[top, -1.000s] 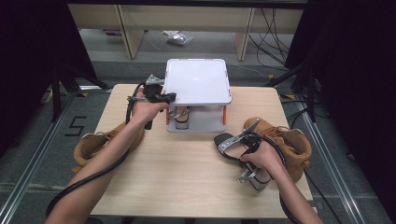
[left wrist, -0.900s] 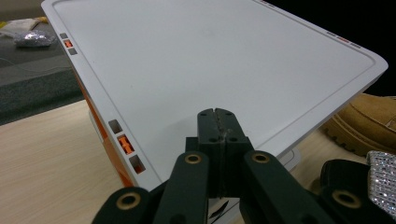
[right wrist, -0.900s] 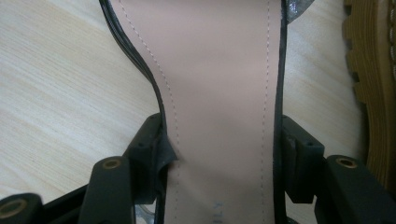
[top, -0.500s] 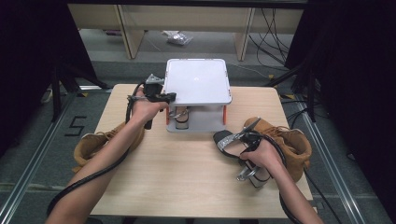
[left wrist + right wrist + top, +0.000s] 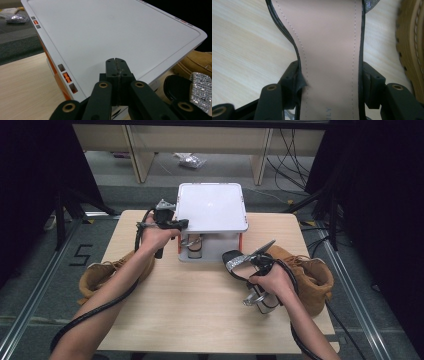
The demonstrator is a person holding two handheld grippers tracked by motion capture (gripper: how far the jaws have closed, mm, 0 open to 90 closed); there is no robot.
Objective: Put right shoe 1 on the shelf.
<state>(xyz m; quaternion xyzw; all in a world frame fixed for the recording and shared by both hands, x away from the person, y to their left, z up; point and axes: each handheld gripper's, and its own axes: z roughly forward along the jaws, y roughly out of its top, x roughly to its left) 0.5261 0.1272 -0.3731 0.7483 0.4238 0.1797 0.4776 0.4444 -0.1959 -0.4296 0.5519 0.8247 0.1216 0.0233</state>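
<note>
Nearest the person, the right gripper (image 5: 255, 265) is clamped across a high-heeled sandal (image 5: 245, 265), its jaws spread wide with one pad on each edge of the sole. The sandal sits just in front of the white box (image 5: 212, 210) and to its right, above the wooden table (image 5: 190, 305). Its long axis runs slantwise: the black toe with its glittering silver strap points toward the box's front, and the heel end points back toward the person's right hand (image 5: 270, 282), which hides the heel. In the right gripper view the insole (image 5: 329, 50) is smooth beige with stitched seams and a thin black edge; printed letters near the bottom are cut off. A tan boot (image 5: 305, 272) lies just right of the sandal, another tan boot (image 5: 107, 272) well left of the box. Farthest, the left gripper (image 5: 117, 65) is fully closed on nothing, its tips at the box lid's near left edge.
</note>
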